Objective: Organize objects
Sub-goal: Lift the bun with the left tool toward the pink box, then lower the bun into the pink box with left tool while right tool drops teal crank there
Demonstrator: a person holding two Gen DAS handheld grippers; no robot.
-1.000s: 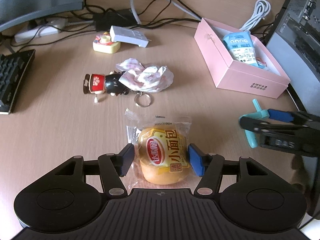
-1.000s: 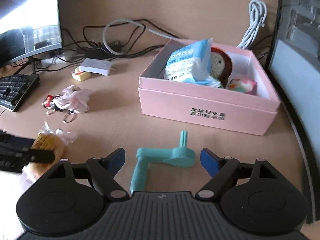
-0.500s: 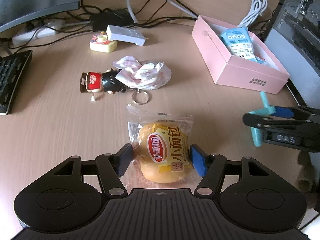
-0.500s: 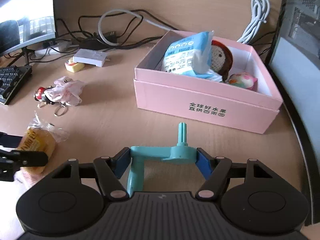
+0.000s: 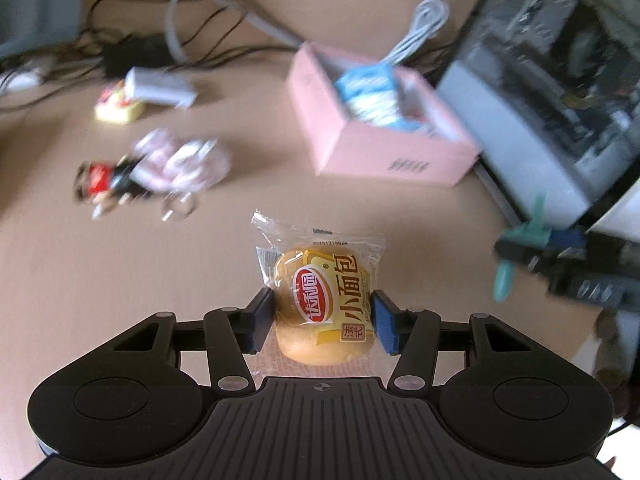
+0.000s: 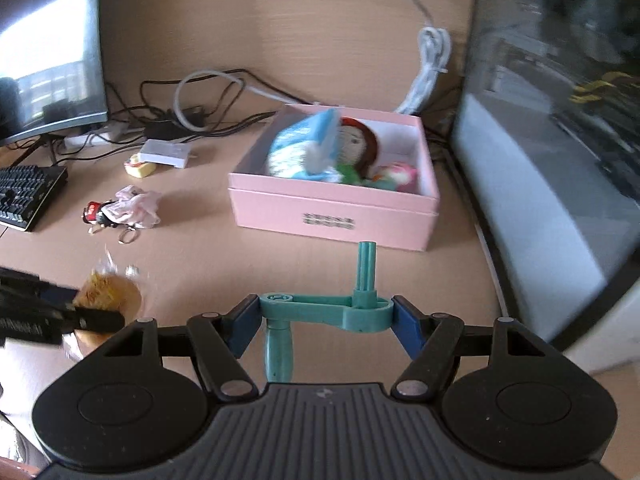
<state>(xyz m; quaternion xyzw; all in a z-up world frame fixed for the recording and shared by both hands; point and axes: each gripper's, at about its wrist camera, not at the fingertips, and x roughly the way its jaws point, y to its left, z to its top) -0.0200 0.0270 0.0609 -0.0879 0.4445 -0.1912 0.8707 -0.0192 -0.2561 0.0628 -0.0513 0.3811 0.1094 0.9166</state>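
A wrapped yellow bread packet (image 5: 326, 304) hangs off the desk between the blue pads of my left gripper (image 5: 324, 320). The jaws are closing and the pads press its sides. The packet also appears blurred at the left of the right wrist view (image 6: 108, 292). My right gripper (image 6: 325, 318) is shut on a teal crank handle (image 6: 312, 309), held level above the desk with its pin pointing away. In the left wrist view the crank (image 5: 520, 240) shows at the right edge. Ahead stands the open pink box (image 6: 332, 212) with a blue packet (image 6: 300, 148) and a doll (image 6: 360, 144) inside.
A keychain figure with crumpled cloth (image 6: 120, 210) lies left of the box. Behind it are a white box (image 6: 166, 152) and a yellow item (image 6: 138, 168). A keyboard (image 6: 28, 192), a monitor (image 6: 48, 48), cables and a computer case (image 6: 560, 120) edge the desk.
Both grippers have risen from the desk. The left jaws closed on the bread packet and lifted it. The right jaws closed on the teal crank and carried it up towards the box.
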